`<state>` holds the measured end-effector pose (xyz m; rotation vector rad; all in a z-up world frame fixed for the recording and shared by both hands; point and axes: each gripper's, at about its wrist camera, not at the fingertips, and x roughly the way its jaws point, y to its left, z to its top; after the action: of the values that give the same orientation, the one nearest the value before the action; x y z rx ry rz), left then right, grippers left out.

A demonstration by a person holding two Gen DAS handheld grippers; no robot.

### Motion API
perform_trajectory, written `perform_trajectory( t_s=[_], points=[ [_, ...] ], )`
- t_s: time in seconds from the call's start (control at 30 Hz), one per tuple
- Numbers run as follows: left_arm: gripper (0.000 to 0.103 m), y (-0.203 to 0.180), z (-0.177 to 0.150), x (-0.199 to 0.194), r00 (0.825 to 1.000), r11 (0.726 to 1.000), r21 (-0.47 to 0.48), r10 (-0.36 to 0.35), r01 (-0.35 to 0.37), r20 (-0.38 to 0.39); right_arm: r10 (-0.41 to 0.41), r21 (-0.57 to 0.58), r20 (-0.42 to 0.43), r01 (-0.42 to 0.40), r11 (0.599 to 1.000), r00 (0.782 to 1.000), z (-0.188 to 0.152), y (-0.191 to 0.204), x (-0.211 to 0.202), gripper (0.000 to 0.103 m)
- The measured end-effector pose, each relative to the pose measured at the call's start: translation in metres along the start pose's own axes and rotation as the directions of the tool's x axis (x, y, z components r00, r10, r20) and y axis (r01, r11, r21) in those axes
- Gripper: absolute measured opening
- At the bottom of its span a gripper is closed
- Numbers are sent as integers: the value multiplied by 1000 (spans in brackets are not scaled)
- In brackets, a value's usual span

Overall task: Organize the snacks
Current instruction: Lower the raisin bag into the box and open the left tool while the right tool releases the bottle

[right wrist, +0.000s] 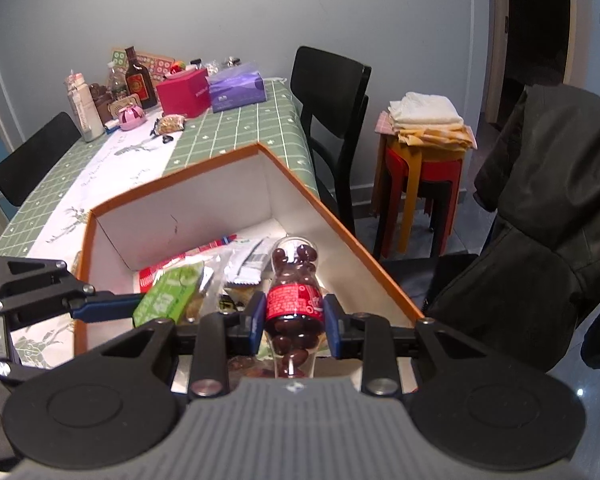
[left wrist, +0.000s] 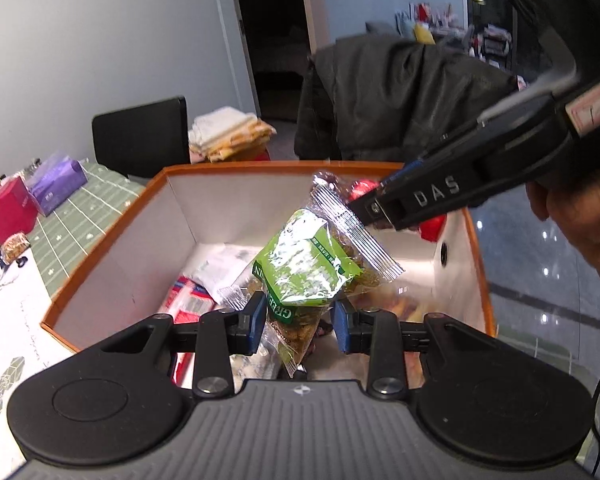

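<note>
Left wrist view shows the left gripper (left wrist: 300, 320) with its blue fingers (left wrist: 256, 322) pinching a clear packet with a green label (left wrist: 312, 276), held above the open orange-rimmed box (left wrist: 112, 236) on the tabletop (left wrist: 4, 304). Toward 1 o'clock the right gripper (left wrist: 374, 210) reaches in over the same box, a person's hand (left wrist: 576, 220) behind it at 3 o'clock. Right wrist view shows the right gripper's fingers (right wrist: 334, 326) clamped on a small clear bottle of dark round candies with a red label (right wrist: 294, 300), also over the box, close to its right wall. The green packet sits at 9 o'clock of the bottle, just beside it. More wrapped snacks (right wrist: 204, 256) lie on the box floor beneath both.
</note>
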<state>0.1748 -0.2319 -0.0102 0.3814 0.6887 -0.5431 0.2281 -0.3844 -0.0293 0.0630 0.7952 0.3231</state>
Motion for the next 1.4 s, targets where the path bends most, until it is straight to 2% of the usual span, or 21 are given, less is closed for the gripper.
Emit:
perform_trajectory(
  t_s=[0.23, 0.43, 0.53, 0.7, 0.9, 1.4],
  points=[
    [39, -9, -8, 16, 997, 1000, 29, -10, 12, -72, -5, -18, -52, 4, 1000, 999, -6, -2, 14, 29],
    [40, -8, -9, 15, 997, 1000, 10, -22, 23, -79, -19, -31, -80, 16, 999, 997, -10, -4, 21, 29],
    [45, -6, -9, 14, 996, 1000, -5, -30, 29, -79, -32, -39, -80, 28, 999, 996, -10, -1, 22, 30],
    [50, -2, -7, 6, 997, 998, -29, -55, 54, -58, -46, -34, -63, 44, 998, 997, -9, -2, 20, 34],
    [51, 3, -3, -5, 997, 995, -68, -71, 69, -19, -49, -27, -44, 48, 998, 998, -7, -2, 15, 35],
    [52, 26, -3, -38, 995, 985, -165, -30, 45, 90, -41, -58, -2, 40, 997, 999, -3, 15, 2, 36]
  ],
)
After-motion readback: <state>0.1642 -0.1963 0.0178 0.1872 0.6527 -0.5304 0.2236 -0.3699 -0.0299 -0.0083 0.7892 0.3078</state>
